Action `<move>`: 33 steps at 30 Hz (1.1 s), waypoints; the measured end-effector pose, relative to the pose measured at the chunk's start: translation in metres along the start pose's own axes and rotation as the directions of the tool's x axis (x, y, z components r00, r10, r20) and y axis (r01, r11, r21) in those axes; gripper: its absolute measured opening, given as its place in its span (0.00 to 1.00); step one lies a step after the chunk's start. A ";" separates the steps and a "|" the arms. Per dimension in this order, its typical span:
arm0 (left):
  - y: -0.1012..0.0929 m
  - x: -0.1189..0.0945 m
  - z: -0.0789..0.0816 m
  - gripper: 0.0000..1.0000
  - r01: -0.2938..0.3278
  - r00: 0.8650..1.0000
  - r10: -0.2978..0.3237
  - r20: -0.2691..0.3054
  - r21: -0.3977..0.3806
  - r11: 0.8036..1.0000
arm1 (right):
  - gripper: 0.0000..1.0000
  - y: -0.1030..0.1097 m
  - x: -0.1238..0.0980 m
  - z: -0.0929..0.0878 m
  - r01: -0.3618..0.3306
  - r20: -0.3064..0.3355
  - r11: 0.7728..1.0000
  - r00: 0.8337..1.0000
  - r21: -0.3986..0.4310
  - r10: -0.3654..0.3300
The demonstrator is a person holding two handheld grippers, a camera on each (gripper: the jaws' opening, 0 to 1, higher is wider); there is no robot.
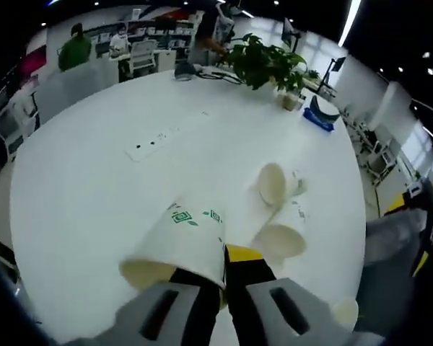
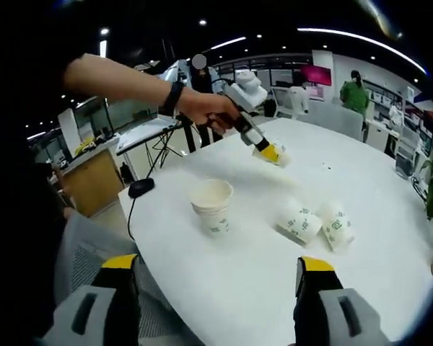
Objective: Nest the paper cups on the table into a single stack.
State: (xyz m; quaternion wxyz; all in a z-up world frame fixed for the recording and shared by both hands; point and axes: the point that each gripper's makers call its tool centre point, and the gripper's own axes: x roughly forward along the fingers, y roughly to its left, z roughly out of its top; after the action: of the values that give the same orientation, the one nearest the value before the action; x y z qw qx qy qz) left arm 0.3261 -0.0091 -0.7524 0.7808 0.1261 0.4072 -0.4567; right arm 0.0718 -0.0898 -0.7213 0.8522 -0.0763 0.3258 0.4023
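My left gripper (image 1: 224,277) is shut on the wall of a white paper cup (image 1: 180,241) with a green logo, held tilted above the table. Two more cups (image 1: 273,184) (image 1: 280,240) lie on their sides just beyond it. In the right gripper view, a hand holds the left gripper (image 2: 268,150) with its cup (image 2: 278,156) over the far part of the table. An upright stack of nested cups (image 2: 211,205) stands in the middle, with the two lying cups (image 2: 299,220) (image 2: 337,223) to its right. My right gripper (image 2: 216,285) is open, with nothing between its jaws, near the table edge.
The round white table (image 1: 94,187) carries a white power strip (image 1: 148,144), a potted plant (image 1: 263,65) and a blue object (image 1: 319,119) at its far side. A black mouse (image 2: 139,187) sits near the table edge. Desks, chairs and people stand in the office behind.
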 end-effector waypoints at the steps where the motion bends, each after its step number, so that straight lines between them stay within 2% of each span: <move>1: 0.000 -0.001 -0.002 0.00 0.001 1.000 -0.001 -0.014 0.014 1.000 | 0.90 0.000 0.000 0.000 0.000 0.002 1.000 1.000 -0.002 0.000; 6: -0.018 -0.016 -0.015 0.00 0.031 0.995 -0.021 -0.096 0.104 0.994 | 0.90 0.001 0.001 0.002 -0.004 0.010 1.000 1.000 -0.004 0.004; 10: -0.023 -0.025 -0.020 0.00 0.039 0.989 -0.016 -0.144 0.160 0.986 | 0.90 0.002 0.002 0.005 -0.004 0.019 1.000 1.000 -0.010 0.004; 13: -0.032 -0.035 -0.027 0.00 0.053 0.982 -0.011 -0.191 0.216 0.975 | 0.90 0.002 0.004 0.009 -0.003 0.026 1.000 1.000 -0.014 0.003; 17: -0.035 -0.044 -0.036 0.00 0.079 0.967 -0.002 -0.256 0.292 0.953 | 0.90 0.003 0.008 0.010 -0.006 0.022 1.000 1.000 -0.025 0.006; 19: -0.041 -0.053 -0.041 0.00 0.100 0.953 0.007 -0.304 0.335 0.937 | 0.90 0.004 0.008 0.011 -0.007 0.022 1.000 1.000 -0.030 0.007; 24: -0.039 -0.062 -0.049 0.00 0.125 0.932 0.028 -0.361 0.395 0.910 | 0.90 0.005 0.010 0.011 -0.007 0.024 0.999 1.000 -0.031 0.008; 25: -0.048 -0.068 -0.051 0.00 0.137 0.924 0.038 -0.380 0.424 0.895 | 0.90 0.005 0.010 0.010 -0.009 0.022 0.999 1.000 -0.032 0.010; 26: -0.051 -0.071 -0.053 0.00 0.143 0.919 0.045 -0.391 0.438 0.887 | 0.90 0.005 0.011 0.009 -0.010 0.020 0.999 1.000 -0.035 0.010; 27: -0.050 -0.071 -0.051 0.00 0.155 0.910 0.058 -0.411 0.467 0.871 | 0.90 0.005 0.011 0.009 -0.009 0.018 0.999 1.000 -0.038 0.010; 29: -0.047 -0.073 -0.054 0.00 0.172 0.897 0.066 -0.436 0.483 0.859 | 0.90 0.003 0.012 0.008 -0.009 0.017 0.999 1.000 -0.041 0.010; 33: -0.053 -0.080 -0.065 0.00 0.201 0.875 0.085 -0.476 0.518 0.831 | 0.90 0.003 0.013 0.010 -0.011 0.021 0.999 1.000 -0.044 0.012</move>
State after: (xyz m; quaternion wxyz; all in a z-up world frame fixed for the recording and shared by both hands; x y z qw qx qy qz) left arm 0.2291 0.0476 -0.7251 0.5703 0.4422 0.4419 -0.5329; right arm 0.0811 -0.0754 -0.7213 0.8514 -0.0891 0.3082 0.4150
